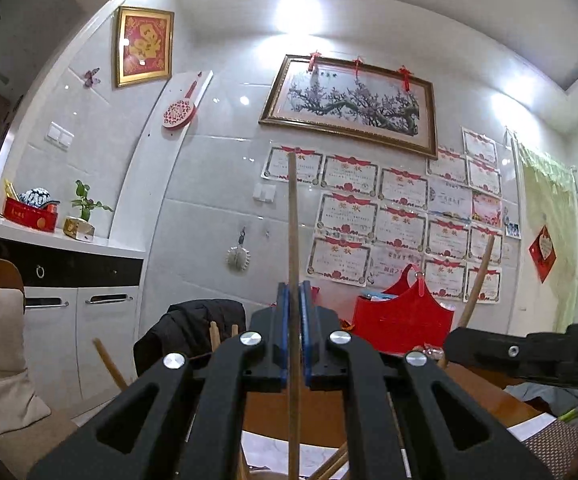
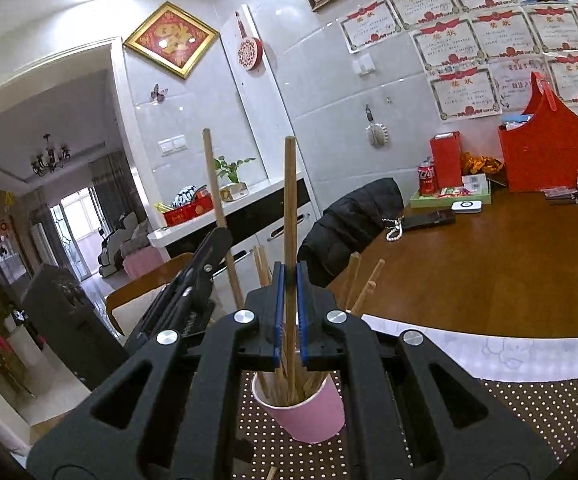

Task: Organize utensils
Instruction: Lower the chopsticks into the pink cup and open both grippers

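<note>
A: What is the left tool (image 1: 294, 300) doing?

B: It is squeezing one wooden chopstick (image 1: 292, 216) between its blue pads (image 1: 283, 320). The stick is standing almost straight up.

A: And the right tool (image 2: 289, 280)?

B: It is pinching another chopstick (image 2: 289, 200) the same way. That stick is standing up too, and its low end is going down toward the pink cup (image 2: 309, 416).

A: Where is the cup sitting?

B: Right under the right tool, on a dark mat with white dots (image 2: 509, 420). More chopsticks (image 2: 363, 286) are leaning in the cup and poking out past the tool.

A: Are the two tools close?

B: Yes. The left tool is showing just to the left in the right view, holding its stick up.

A: What is farther out?

B: The brown bench (image 2: 489, 260) is carrying a red bag (image 2: 549, 152), a red can (image 2: 427, 178) and a dark phone (image 2: 429, 218). A black jacket (image 2: 349, 228) is hanging over a chair.
</note>
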Tool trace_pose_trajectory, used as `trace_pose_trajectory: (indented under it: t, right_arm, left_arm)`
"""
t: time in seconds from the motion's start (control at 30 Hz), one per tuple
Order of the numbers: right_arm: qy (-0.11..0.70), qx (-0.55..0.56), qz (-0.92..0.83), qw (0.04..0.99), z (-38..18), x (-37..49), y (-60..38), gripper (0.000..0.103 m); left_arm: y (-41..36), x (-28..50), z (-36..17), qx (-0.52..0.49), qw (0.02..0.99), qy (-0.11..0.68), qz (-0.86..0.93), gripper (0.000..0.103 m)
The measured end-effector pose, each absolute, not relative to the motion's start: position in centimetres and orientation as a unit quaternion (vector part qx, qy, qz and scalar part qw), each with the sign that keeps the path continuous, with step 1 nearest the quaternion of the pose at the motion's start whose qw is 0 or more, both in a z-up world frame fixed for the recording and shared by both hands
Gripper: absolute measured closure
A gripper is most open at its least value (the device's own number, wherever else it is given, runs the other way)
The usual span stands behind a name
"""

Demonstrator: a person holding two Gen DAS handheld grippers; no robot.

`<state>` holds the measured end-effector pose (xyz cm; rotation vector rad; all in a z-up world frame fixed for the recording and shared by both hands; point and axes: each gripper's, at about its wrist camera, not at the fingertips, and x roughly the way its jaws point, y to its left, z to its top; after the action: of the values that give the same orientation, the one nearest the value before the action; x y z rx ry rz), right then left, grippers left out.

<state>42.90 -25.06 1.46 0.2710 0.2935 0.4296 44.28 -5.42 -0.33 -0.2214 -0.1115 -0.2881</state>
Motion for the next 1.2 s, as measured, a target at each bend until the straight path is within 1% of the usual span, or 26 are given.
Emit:
trace_pose_trajectory:
  t: [0.23,0.43,0.47,0.5,0.53,0.57,0.73,0.8,0.9,1.03,1.1,1.2]
  right_arm:
    - [0.162,0.137,0.213,0.954,0.8,43.5,-25.1,0.097]
    - [0.163,0.129,0.212,0.955,0.7,43.4,-24.7,0.097]
    - [0.165,0.129,0.215,0.954,0.6,43.3,-24.6,0.097]
    - [0.166,0.128,0.215,0.954,0.6,43.4,-24.5,0.097]
    - [0.167,0.126,0.215,0.954,0.5,43.4,-24.4,0.097]
    - [0.168,0.125,0.216,0.954,0.5,43.4,-24.3,0.097]
    - [0.175,0.119,0.219,0.952,0.3,43.6,-23.7,0.097]
    - [0.177,0.119,0.221,0.951,0.1,43.6,-23.6,0.097]
    - [0.181,0.118,0.224,0.95,0.1,43.6,-23.4,0.097]
    - [0.191,0.109,0.22,0.95,-0.2,43.9,-22.9,0.097]
    - [0.197,0.107,0.221,0.949,-0.4,44.0,-22.6,0.097]
    - [0.205,0.103,0.222,0.948,-0.8,44.2,-22.2,0.097]
  left_arm:
    - [-6.3,44.7,-1.6,-0.092,0.986,-0.049,-0.133,0.097]
    - [-6.6,44.5,-2.2,-0.085,0.988,-0.021,-0.127,0.097]
    - [-6.5,44.4,-2.1,-0.085,0.988,-0.014,-0.128,0.095]
    - [-6.5,44.4,-2.1,-0.084,0.988,-0.005,-0.128,0.084]
    - [-6.4,44.3,-2.1,-0.083,0.988,0.001,-0.126,0.077]
    - [-6.3,44.2,-2.0,-0.081,0.989,0.009,-0.124,0.073]
    - [-5.6,43.3,-1.9,-0.07,0.991,0.03,-0.113,0.073]
    - [-5.2,42.8,-1.7,-0.068,0.991,0.037,-0.106,0.069]
    - [-4.6,42.0,-1.5,-0.067,0.992,0.042,-0.1,0.066]
    - [-4.5,41.4,-1.5,-0.054,0.992,0.062,-0.094,0.065]
    - [-4.6,41.0,-1.6,-0.04,0.993,0.068,-0.089,0.061]
    - [-4.4,40.7,-1.8,-0.022,0.994,0.078,-0.079,0.061]
